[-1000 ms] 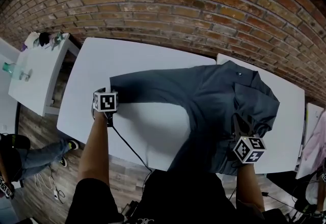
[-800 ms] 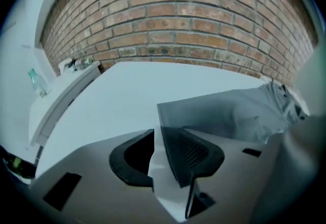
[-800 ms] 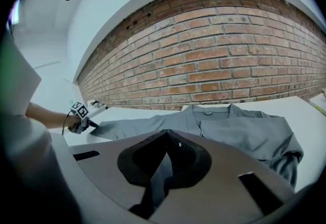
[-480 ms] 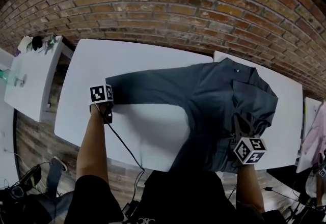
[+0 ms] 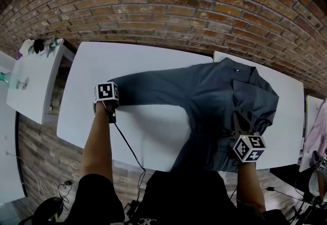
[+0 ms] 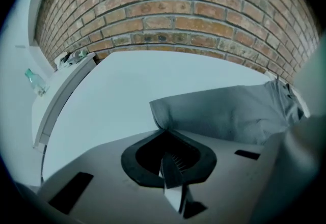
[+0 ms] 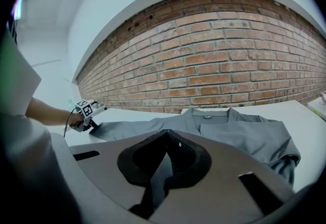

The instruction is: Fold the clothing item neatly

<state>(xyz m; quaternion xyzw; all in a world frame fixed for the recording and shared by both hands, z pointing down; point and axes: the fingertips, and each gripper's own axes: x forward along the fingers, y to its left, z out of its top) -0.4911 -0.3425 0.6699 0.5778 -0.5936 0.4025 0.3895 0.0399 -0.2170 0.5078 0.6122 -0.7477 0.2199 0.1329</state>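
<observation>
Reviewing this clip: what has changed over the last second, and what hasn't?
The left claw has just been closing its jaws on the cuff end of the outstretched sleeve and now pinches it. Unchanged: the right claw stays shut on the near edge of the shirt, which lies spread on the white table as before.

Surfaces on show: cloth, brick, wood, plastic-looking shell.
shirt (image 5: 219, 97) grey woven cloth, matt, softly creased; table (image 5: 148, 60) white, smooth, faint sheen; wall (image 5: 168, 9) red-brown brick, rough, pale gritty mortar; floor (image 5: 38, 152) brown wood-grain planks, dull; right gripper (image 7: 165, 161) shell smooth matt grey, plastic by the look, black matt collar round the jaw opening; cable (image 5: 127, 146) black, smooth sheath.
</observation>
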